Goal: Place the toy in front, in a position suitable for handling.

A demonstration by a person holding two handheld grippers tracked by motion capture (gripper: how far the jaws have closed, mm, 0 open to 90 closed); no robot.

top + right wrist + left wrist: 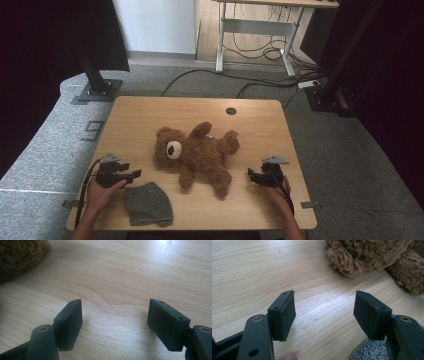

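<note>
A brown teddy bear (197,154) lies on its back in the middle of the wooden table (140,120), head to the left. A grey knitted hat (148,203) lies flat near the front edge, left of centre. My left gripper (136,174) rests on the table left of the bear, just above the hat, jaws open and empty. In the left gripper view the bear's fur (367,257) is ahead at upper right and the hat (369,350) shows at the bottom right. My right gripper (250,174) sits right of the bear's leg, open and empty, with fur (20,255) at upper left.
A round cable hole (231,111) is near the table's far edge. Black stand posts with floor plates (97,90) flank the table at the back. Cables (260,82) run over the grey floor towards a white desk frame (250,30).
</note>
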